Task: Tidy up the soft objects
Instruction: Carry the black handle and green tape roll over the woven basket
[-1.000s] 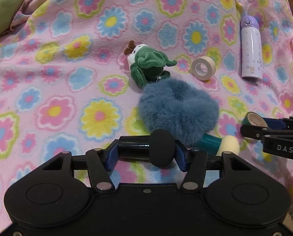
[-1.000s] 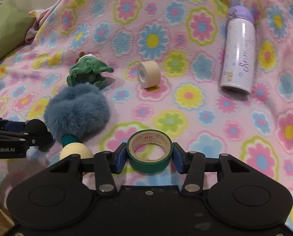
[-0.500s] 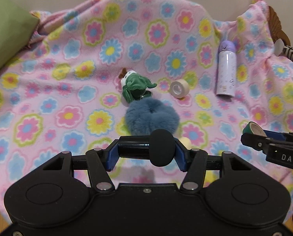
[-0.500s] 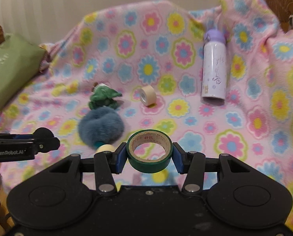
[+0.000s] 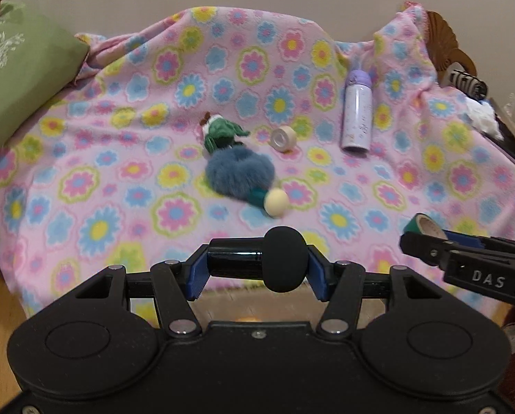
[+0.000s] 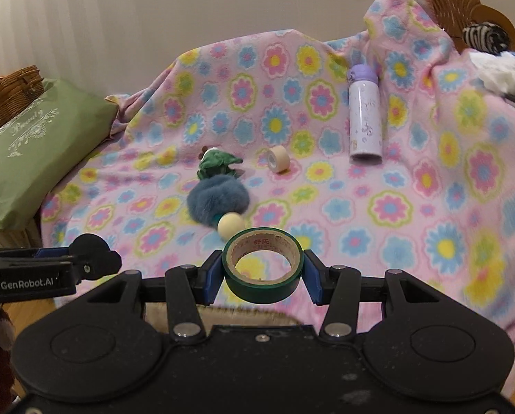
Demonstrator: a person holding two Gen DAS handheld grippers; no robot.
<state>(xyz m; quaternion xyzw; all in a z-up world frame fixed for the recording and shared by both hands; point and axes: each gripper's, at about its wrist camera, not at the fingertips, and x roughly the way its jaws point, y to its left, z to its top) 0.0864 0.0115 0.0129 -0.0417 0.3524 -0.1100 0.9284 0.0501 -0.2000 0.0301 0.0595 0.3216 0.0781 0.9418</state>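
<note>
**Both grippers hold an object above the near edge of the flowered blanket**

The left gripper (image 5: 255, 265) is clenched on a black cylindrical object with a round black foam head (image 5: 285, 258); the object lies crosswise between the two blue pads. The right gripper (image 6: 262, 270) is clenched on a green roll of adhesive tape with a brown cardboard core (image 6: 262, 265), and the hole of the roll faces upward and toward the camera. In the left wrist view the right gripper (image 5: 430, 238) appears at the right side with the green roll at its tip. In the right wrist view the left gripper (image 6: 91, 260) appears at the left side with the black foam head at its tip.

The soft objects lie on a pink fleece blanket with coloured flowers (image 5: 119, 158). A small green and white plush toy (image 5: 221, 132) is near the middle of the blanket. Just in front of it, and touching it, is a fluffy blue-grey fur pompom (image 5: 238, 172). A cream ball on a teal stem (image 5: 275, 201) sticks out from the near side of the pompom.

To the right of the plush toy a beige roll of tape (image 5: 284, 139) stands on its edge. Further right a white bottle with a lilac cap (image 5: 357, 114) lies on the blanket. A green cushion with white lettering (image 6: 33, 151) is at the left edge of the blanket.
</note>
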